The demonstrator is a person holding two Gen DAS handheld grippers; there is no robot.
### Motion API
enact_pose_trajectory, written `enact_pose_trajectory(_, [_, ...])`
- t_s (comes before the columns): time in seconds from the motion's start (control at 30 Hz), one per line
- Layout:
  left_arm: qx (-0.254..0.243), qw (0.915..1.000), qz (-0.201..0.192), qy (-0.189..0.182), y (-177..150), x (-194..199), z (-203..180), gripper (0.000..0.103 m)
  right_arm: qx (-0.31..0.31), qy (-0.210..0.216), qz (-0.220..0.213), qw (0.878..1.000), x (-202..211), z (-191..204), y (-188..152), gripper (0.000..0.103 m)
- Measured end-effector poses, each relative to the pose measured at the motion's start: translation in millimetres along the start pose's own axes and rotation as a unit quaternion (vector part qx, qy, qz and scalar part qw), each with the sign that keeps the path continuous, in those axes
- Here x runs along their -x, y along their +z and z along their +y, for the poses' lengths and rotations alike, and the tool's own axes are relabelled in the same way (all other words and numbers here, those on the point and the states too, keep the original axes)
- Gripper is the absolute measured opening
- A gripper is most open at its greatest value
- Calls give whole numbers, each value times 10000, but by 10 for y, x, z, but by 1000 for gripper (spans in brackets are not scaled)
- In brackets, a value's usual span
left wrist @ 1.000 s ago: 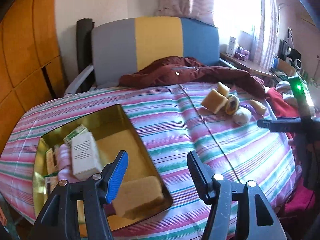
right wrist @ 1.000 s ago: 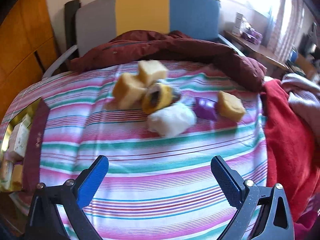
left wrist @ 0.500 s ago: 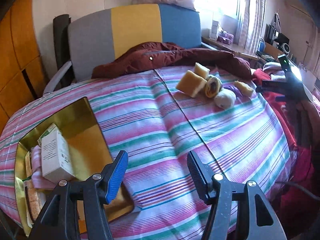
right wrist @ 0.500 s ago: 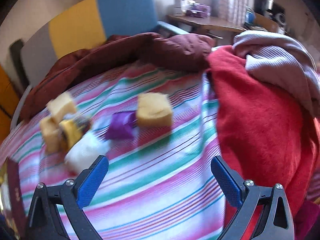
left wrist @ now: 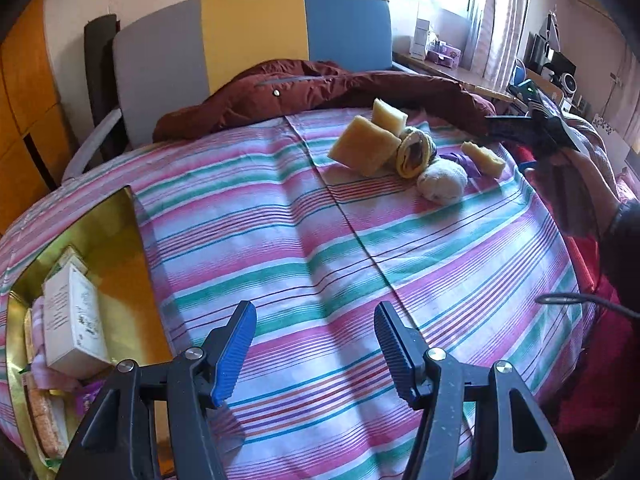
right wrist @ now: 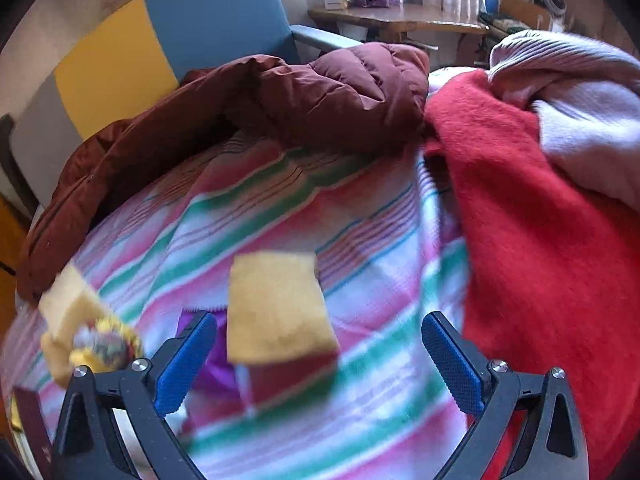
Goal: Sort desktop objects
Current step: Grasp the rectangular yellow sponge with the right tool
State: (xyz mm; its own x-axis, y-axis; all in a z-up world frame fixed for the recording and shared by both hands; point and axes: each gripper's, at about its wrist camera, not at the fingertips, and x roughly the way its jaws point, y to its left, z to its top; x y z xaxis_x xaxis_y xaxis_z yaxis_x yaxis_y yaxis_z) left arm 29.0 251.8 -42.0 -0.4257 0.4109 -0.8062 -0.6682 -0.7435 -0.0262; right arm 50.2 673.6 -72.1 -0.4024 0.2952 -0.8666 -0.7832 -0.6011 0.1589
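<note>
The right tool (right wrist: 320,364) is hanging released, fingers spread wide, directly over the yellow sponge block (right wrist: 278,308) lying on the striped bed cover (right wrist: 360,248). The block is sitting between the fingers, nearer the left one, its long axis running away from the camera. The left tool (left wrist: 316,344), also released and holding nothing, is sitting well apart, beside the gold tray (left wrist: 120,240).

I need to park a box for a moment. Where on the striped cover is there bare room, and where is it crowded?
Bare: the wide striped cover between the gold tray and the sponge cluster, just ahead of the open left tongs. Crowded: the tray's near end around the white box, and the far right, where the right tongs stand open around a yellow sponge.
</note>
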Motion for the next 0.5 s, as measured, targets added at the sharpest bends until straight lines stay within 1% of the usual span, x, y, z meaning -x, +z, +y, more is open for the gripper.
enact_pose_trajectory(0.13, [-64, 10000, 66, -34, 52, -91, -69, 62, -21, 62, 162, 9998, -176, 48, 56, 102])
enact_pose_trajectory(0.17, [-68, 9999, 84, -53, 67, -114, -89, 62, 27, 53, 231, 9997, -225, 68, 58, 96])
enact_pose_trajectory(0.2, [-69, 9999, 92, -85, 87, -139, -111, 62, 52, 9, 310, 9995, -263, 75, 59, 84])
enact_pose_trajectory(0.23, [-74, 9999, 91, -109, 103, -156, -127, 62, 49, 8, 377, 9993, -292, 73, 51, 79])
enact_pose_trajectory(0.27, [-94, 9998, 96, -130, 121, -176, -150, 62, 7, 173, 473, 9987, -328, 61, 35, 75])
enact_pose_trajectory(0.3, [-123, 9998, 104, -147, 142, -204, -185, 62, 13, 219, 479, 9986, -330, 61, 24, 73])
enact_pose_trajectory(0.33, [-137, 9997, 107, -166, 154, -221, -203, 62, 96, 218, 445, 9987, -311, 78, 11, 64])
enact_pose_trajectory(0.37, [-143, 9996, 114, -195, 170, -238, -217, 62, 169, 327, 466, 9982, -288, 102, -8, 60])
enact_pose_trajectory(0.43, [-146, 9994, 139, -278, 214, -283, -263, 62, 292, 243, 496, 9980, -237, 130, -44, 60])
enact_pose_trajectory(0.5, [-136, 9992, 136, -355, 264, -322, -316, 62, 363, 288, 554, 9974, -188, 126, -91, 59])
